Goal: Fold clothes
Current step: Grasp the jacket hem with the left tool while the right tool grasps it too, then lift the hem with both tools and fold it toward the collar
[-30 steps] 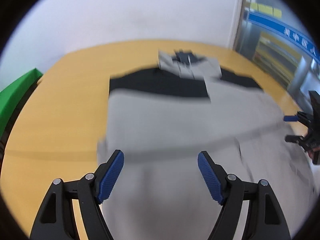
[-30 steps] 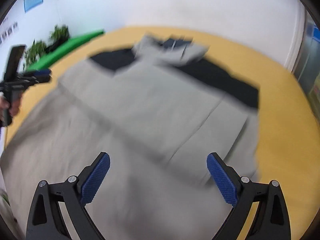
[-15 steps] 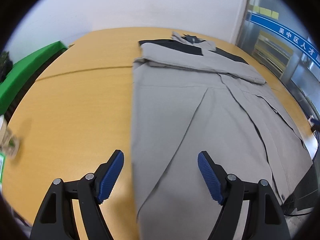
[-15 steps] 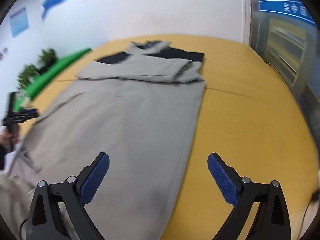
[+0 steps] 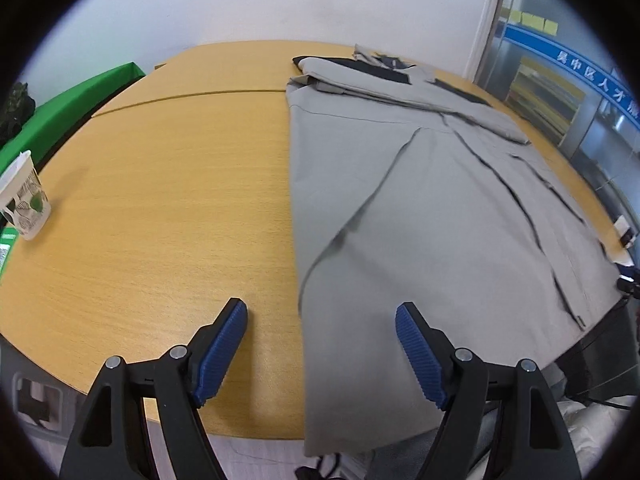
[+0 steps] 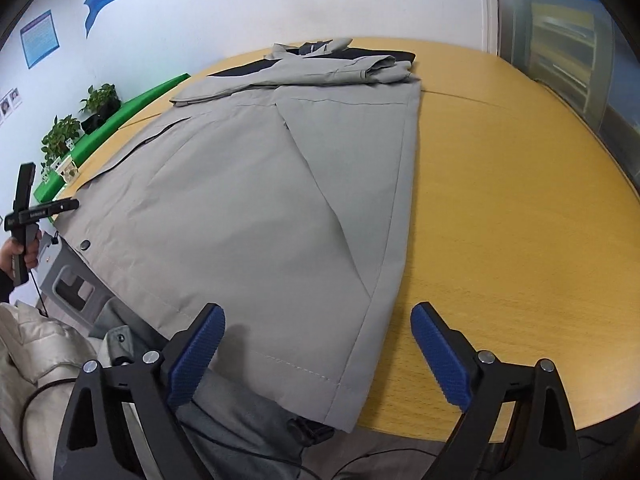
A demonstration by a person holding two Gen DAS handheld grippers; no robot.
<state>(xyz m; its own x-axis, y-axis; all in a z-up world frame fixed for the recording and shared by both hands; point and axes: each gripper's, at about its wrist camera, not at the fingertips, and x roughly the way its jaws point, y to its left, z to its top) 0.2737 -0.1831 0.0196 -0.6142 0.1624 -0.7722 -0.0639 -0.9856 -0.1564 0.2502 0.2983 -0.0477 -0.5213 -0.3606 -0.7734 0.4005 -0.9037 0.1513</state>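
Observation:
A grey jacket [image 5: 432, 200] with black shoulder panels lies flat on the wooden table [image 5: 168, 184], collar at the far end, sleeves folded across the top, hem hanging over the near edge. My left gripper [image 5: 320, 316] is open and empty above the hem's left corner. In the right wrist view the jacket [image 6: 280, 184] fills the left half of the table [image 6: 520, 200]. My right gripper [image 6: 318, 320] is open and empty above the hem's right corner. The left gripper's body [image 6: 28, 212] shows at the far left, held in a hand.
A white printed cup [image 5: 22, 200] stands at the table's left edge. A green surface [image 5: 72, 112] and potted plants [image 6: 64, 132] lie beyond the left side. A grey chair [image 6: 76, 284] and cables sit below the near edge. Glass doors stand to the right.
Both grippers have pulled back from over the jacket's middle to the near table edge, apart from each other, each now facing a hem corner. Both stayed open.

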